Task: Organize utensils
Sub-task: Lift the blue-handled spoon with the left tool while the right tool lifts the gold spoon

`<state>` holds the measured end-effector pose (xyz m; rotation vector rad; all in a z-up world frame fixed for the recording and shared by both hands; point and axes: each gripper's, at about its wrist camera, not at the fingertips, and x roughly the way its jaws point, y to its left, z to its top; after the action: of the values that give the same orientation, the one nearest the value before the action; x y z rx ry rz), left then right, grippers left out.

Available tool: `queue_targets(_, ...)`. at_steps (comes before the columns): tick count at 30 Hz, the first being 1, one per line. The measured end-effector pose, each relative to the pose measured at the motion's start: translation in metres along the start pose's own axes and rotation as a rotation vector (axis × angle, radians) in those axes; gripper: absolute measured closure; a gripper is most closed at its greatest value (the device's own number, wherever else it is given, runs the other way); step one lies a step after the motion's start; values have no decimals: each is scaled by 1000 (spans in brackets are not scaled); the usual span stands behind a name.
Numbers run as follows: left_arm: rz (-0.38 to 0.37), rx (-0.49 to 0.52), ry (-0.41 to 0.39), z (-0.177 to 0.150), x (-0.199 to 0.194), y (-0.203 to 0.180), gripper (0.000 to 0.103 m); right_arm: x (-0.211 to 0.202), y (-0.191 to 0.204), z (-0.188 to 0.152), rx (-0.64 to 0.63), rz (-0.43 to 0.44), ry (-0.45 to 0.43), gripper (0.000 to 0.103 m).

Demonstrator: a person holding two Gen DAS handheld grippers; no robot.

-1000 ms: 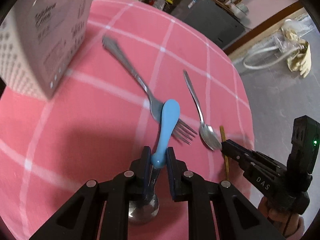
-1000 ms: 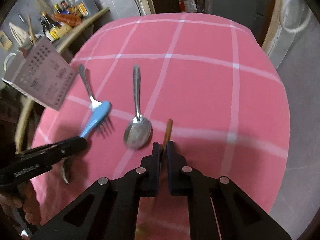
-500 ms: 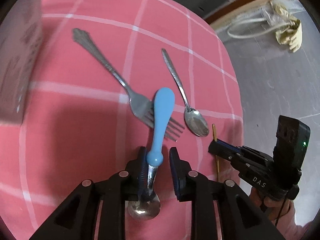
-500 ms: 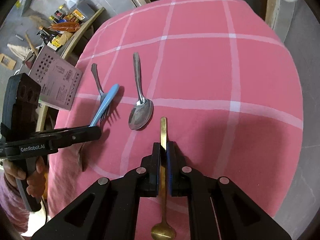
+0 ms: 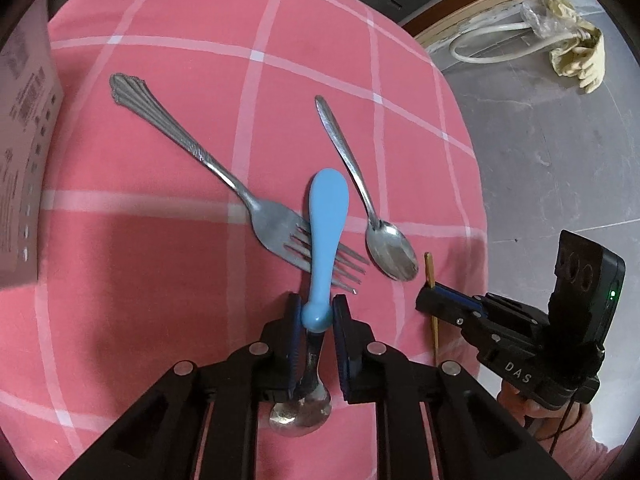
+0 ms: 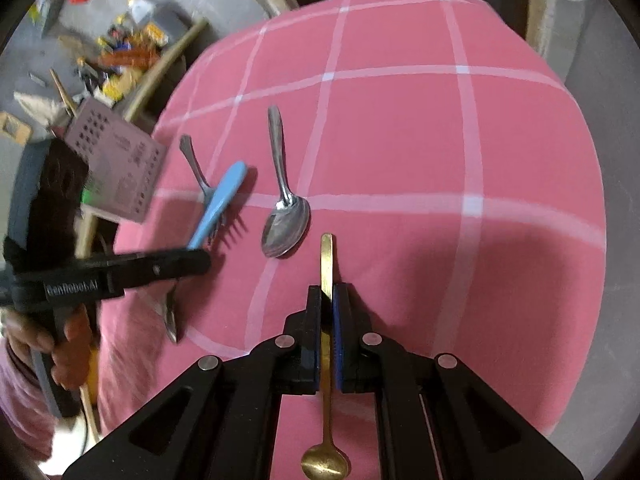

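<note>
My left gripper is shut on a blue-handled spoon, held above the pink checked tablecloth with its steel bowl hanging below the fingers. My right gripper is shut on a thin gold spoon, bowl toward the camera. A steel fork and a steel spoon lie on the cloth ahead of the left gripper. They also show in the right wrist view, the fork and the spoon. The right gripper sits right of the left one.
A pale perforated utensil holder stands at the left table edge; it also shows in the right wrist view. The table's right edge drops to a grey floor with a hose and rag. Clutter lies on the floor beyond the far-left edge.
Both grippers have lifted and drawn back from the table with their spoons. The holder has slid toward the left edge of the left wrist view.
</note>
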<state>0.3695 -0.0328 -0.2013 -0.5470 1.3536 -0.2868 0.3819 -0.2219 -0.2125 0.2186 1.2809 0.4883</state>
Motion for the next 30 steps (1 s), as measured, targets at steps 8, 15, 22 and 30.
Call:
queue_targets(8, -89, -5, -92, -40, -17, -1, 88, -32, -2, -38, 65, 67, -205, 98)
queue_targets(15, -100, 51, -217, -60, -48, -9, 88, -72, 28, -43, -1, 73, -388, 98)
queue_targets(22, -65, 123, -354, -59, -103, -14, 88, -105, 62, -25, -45, 123, -505, 98)
queue_targets(30, -58, 141, -516, -48, -177, -13, 88, -137, 123, 12, -120, 215, -665, 98)
